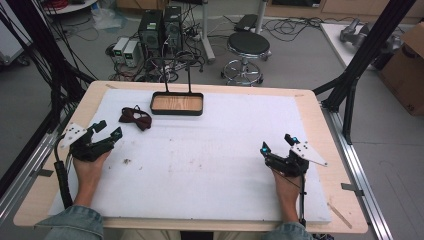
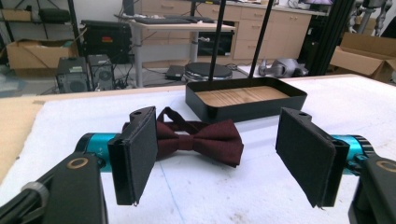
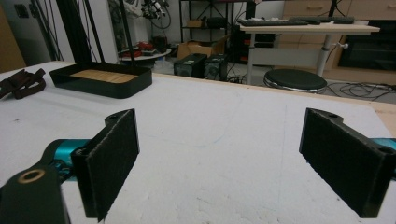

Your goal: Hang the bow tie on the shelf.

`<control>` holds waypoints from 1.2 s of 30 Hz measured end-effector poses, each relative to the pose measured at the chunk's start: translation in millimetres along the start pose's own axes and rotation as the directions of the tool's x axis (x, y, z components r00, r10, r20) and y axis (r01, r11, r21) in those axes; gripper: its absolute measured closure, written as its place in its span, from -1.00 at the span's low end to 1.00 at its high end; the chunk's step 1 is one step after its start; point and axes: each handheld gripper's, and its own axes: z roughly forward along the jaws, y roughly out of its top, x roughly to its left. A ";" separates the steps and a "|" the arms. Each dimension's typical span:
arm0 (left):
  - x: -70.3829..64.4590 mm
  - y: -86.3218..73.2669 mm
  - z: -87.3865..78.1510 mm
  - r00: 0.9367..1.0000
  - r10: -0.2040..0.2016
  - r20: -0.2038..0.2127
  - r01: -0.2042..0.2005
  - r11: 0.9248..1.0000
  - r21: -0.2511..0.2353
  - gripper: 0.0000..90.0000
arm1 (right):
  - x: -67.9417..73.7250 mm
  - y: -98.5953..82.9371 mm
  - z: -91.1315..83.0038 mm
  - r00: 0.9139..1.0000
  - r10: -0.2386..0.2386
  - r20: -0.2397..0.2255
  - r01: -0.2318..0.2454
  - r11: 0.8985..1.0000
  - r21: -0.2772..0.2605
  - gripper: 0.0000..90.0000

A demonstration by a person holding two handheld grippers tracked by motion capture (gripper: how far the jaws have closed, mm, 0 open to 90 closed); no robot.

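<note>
The left gripper [image 1: 103, 132] has its 2 jaws spread wide apart with nothing between them, and it sits low over the white foam mat [image 1: 210, 165], just short of the bow tie [image 1: 135, 118]. In the left gripper view the bow tie [image 2: 198, 140] lies flat on the mat straight ahead, between the jaw lines but beyond their tips, not touching either pad. The right gripper [image 1: 277, 146] is also spread open and empty, well apart from the bow tie on the far side of the mat; in the right gripper view the bow tie [image 3: 21, 83] shows only as a dark shape far off.

Taking the bow tie as the landmark, the black tray [image 1: 177, 104] with its wooden floor stands just beyond it and slightly toward the right gripper, near but not touching. 2 thin black posts [image 1: 190, 75] rise from the tray's far rim.

The likely next move is for the left gripper to close on the bow tie, and the risks lie there. The fabric is thin and lies flat, so jaws that come in too high may close on air, or pinch 1 wing only and leave the rest dangling. Its strap trails behind the knot and could drag or snag on the tray rim. Pressing too low may dig the pads into the soft foam.
</note>
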 end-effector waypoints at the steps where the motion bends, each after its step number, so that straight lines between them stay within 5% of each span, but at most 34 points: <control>1: 0.3 2.0 0.8 1.000 -0.004 -0.001 0.004 1.000 0.001 -0.34 | 0.0 0.0 -0.1 1.000 0.000 0.000 0.000 1.000 0.000 -0.75; 8: 5.6 13.0 12.7 0.999 -0.024 0.030 0.024 1.000 0.017 -0.34 | 0.7 0.0 0.3 1.000 -0.008 0.007 0.008 1.000 0.002 -0.75; 11: 9.5 17.9 20.9 0.997 0.043 0.058 -0.046 0.997 0.062 -0.31 | 1.3 0.0 0.3 1.000 -0.012 0.009 0.012 1.000 0.005 -0.75; 14: 14.1 24.0 30.2 0.990 0.118 0.078 -0.125 0.987 0.102 -0.31 | 1.5 0.0 0.6 1.000 -0.016 0.008 0.016 1.000 0.006 -0.75; 18: 21.5 28.5 45.9 0.979 0.170 0.109 -0.184 0.974 0.131 -0.20 | 1.7 -0.1 1.1 1.000 -0.023 0.007 0.023 1.000 0.008 -0.75; 22: 28.6 25.1 66.3 0.961 0.222 0.163 -0.251 0.950 0.187 -0.16 | 2.2 0.1 1.9 1.000 -0.026 0.002 0.026 1.000 0.011 -0.75; 23: 28.6 25.1 66.3 0.961 0.222 0.163 -0.251 0.950 0.187 -0.15 | 2.2 0.1 1.9 1.000 -0.026 0.002 0.026 1.000 0.011 -0.75; 24: 29.8 23.4 71.5 0.955 0.233 0.183 -0.269 0.941 0.205 -0.14 | 1.9 0.1 2.4 1.000 -0.031 0.000 0.031 0.999 0.010 -0.75; 25: 31.2 20.3 81.5 0.938 0.257 0.232 -0.310 0.922 0.232 -0.14 | 2.2 0.1 2.3 1.000 -0.029 0.000 0.029 0.999 0.013 -0.75; 31: 31.2 16.1 106.2 0.868 0.347 0.356 -0.456 0.841 0.292 -0.07 | 2.1 0.2 2.3 1.000 -0.029 -0.003 0.029 0.999 0.015 -0.75; 33: 33.7 17.4 111.3 0.863 0.338 0.377 -0.458 0.837 0.299 -0.11 | 2.6 0.1 2.4 1.000 -0.025 -0.002 0.025 1.000 0.017 -0.75; 36: 38.0 20.5 118.4 0.855 0.330 0.401 -0.469 0.822 0.324 -0.08 | 2.2 0.1 2.6 1.000 -0.030 0.000 0.030 0.999 0.014 -0.75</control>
